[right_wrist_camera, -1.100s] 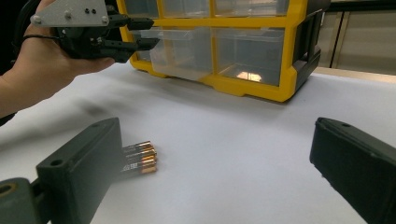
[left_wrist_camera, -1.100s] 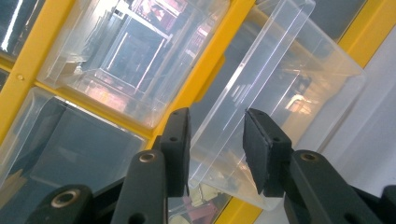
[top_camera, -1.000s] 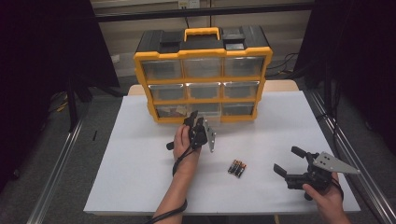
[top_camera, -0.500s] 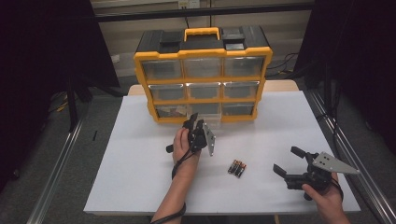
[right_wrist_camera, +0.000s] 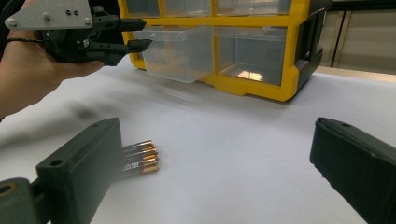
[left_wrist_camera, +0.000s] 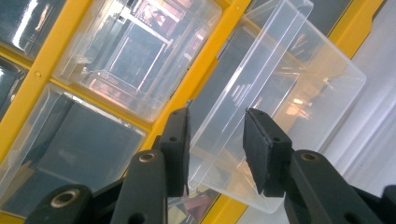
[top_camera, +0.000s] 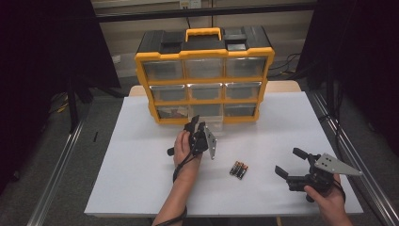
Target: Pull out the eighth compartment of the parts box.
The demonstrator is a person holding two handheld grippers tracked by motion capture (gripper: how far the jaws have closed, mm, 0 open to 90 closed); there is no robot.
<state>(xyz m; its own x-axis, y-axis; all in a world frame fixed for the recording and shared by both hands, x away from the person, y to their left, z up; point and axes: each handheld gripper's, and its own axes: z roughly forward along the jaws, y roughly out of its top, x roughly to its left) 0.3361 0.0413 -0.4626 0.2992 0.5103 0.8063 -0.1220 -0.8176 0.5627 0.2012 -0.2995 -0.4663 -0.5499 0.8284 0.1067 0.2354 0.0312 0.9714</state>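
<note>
On the white table (top_camera: 141, 155), toward twelve o'clock in the high view: one yellow and black drawer cabinet (top_camera: 204, 75), nine clear drawers in three rows, carry handle on top.

Item: clear drawer (right_wrist_camera: 175, 49), bottom row, middle column. It is pulled partway out of the cabinet, its front standing proud of the yellow frame; in the right gripper view it sits at eleven o'clock. In the left gripper view its corner runs up toward one o'clock.

Item: left gripper (top_camera: 198, 124), at the table's centre, just at six o'clock of the cabinet. Its jaws stand a little apart on either side of the drawer's front corner; one pad (left_wrist_camera: 180, 149) lies at the drawer's wall, the other (left_wrist_camera: 259, 149) stands slightly off it. Whether the pads press the plastic, I cannot tell.

Item: right gripper (top_camera: 289, 162), at four o'clock on the table, well apart from the cabinet. Jaws spread wide, nothing between them, pointing toward nine o'clock.

Item: batteries (top_camera: 239, 169), a small cluster lying side by side on the sheet, between the two grippers, near five o'clock of the left gripper.
</note>
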